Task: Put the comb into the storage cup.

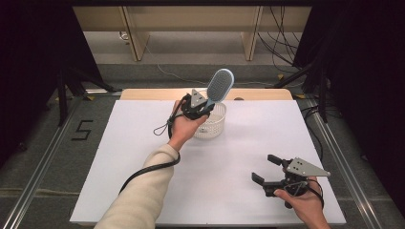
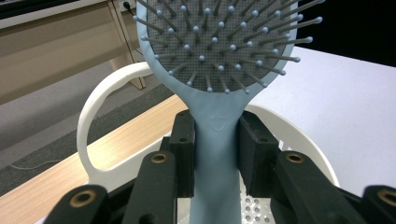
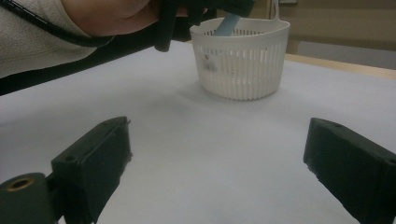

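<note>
Two tongs on this one. From the high view, the left tongs are clamped on the handle of a blue hairbrush, holding it right over the white basket, brush head tilted up and away. The right tongs sit well apart from the basket, near the front edge of the desk, jaws spread wide with nothing in them.

Left gripper view: black jaws squeeze the hairbrush handle from both sides, bristles facing the camera, basket rim just behind.

Right gripper view: jaws wide open, basket straight ahead, brush handle tip poking down inside it.
</note>
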The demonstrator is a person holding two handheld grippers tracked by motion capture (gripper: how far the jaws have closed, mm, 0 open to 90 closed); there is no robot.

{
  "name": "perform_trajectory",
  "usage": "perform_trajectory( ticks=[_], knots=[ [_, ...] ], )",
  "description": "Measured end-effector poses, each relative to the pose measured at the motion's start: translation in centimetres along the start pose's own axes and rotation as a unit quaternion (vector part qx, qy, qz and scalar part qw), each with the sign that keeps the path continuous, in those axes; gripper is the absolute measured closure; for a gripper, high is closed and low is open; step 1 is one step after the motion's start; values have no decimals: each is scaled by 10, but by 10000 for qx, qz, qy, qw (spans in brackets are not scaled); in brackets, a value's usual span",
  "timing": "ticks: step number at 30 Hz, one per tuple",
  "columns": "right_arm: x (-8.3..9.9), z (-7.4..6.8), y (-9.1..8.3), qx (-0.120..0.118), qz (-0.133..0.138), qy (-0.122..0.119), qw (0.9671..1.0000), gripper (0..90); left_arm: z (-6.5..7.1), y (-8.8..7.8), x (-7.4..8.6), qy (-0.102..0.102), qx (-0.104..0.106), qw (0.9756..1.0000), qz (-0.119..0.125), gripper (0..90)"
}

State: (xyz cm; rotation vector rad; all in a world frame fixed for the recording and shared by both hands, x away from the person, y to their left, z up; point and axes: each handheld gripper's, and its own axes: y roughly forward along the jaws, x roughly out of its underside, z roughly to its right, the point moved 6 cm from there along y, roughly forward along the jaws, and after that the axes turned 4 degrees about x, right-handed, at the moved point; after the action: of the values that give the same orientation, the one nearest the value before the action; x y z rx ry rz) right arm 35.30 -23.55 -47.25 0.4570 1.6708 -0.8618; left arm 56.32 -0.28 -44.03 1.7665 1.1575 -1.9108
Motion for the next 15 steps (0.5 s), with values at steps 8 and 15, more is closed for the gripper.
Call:
perform_trajectory(
  ticks=[8, 15],
  knots=[
    [0, 0, 0, -7, -4, -3, 10000, 82, 0, 1, 0, 36, -15, 10000, -61, 694],
    [0, -1, 0, -19, -4, -2, 10000, 81, -2, 2, 2, 57, -21, 9999, -120, 693]
  ],
)
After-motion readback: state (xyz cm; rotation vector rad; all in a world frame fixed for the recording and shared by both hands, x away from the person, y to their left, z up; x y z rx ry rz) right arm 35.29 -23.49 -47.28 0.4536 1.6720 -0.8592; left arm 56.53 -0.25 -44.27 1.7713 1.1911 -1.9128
